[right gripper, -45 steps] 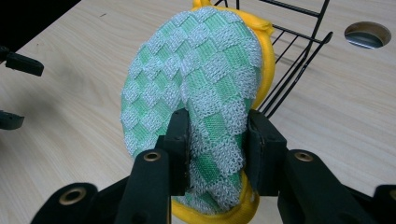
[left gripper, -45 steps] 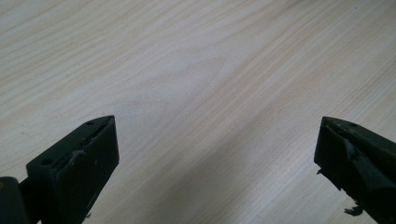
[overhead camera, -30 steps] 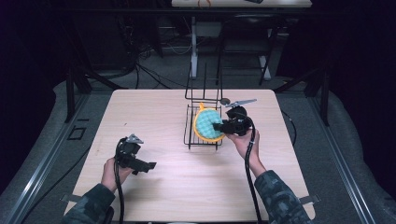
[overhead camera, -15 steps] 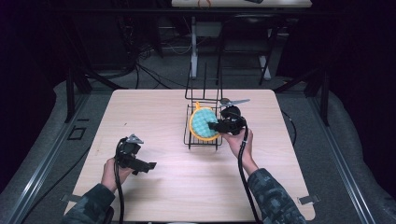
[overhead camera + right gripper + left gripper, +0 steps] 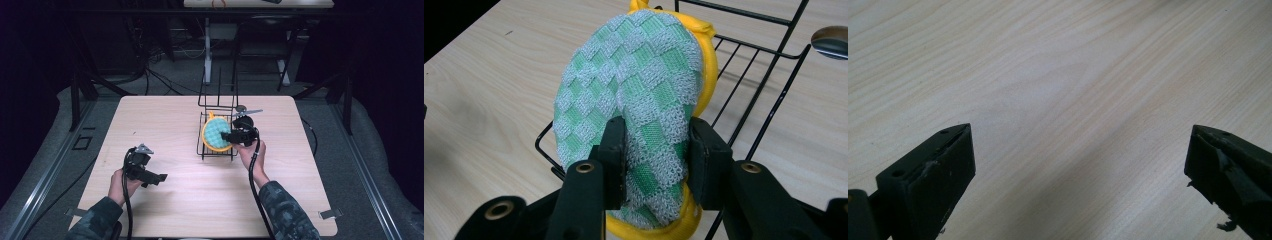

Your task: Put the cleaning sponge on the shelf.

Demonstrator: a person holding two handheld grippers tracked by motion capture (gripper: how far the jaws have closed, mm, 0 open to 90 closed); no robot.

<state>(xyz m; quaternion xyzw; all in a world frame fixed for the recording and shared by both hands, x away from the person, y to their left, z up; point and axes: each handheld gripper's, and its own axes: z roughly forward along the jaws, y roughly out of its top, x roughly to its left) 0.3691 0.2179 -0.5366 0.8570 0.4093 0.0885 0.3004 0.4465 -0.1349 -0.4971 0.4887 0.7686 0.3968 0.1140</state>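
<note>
The wooden table (image 5: pixel 165 125) has lots of bare room on the left and near side. A black wire rack (image 5: pixel 218 127) stands near the far middle. The right gripper (image 5: pixel 656 150) pinches a round green and yellow pot holder (image 5: pixel 634 95), standing on edge inside the rack. The left gripper (image 5: pixel 1078 175) rests low at the near left, jaws wide apart.

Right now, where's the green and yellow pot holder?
In the high view the pot holder stands on edge in the black wire rack right of the table's centre, pinched by the right claw; a spoon lies just behind.
</note>
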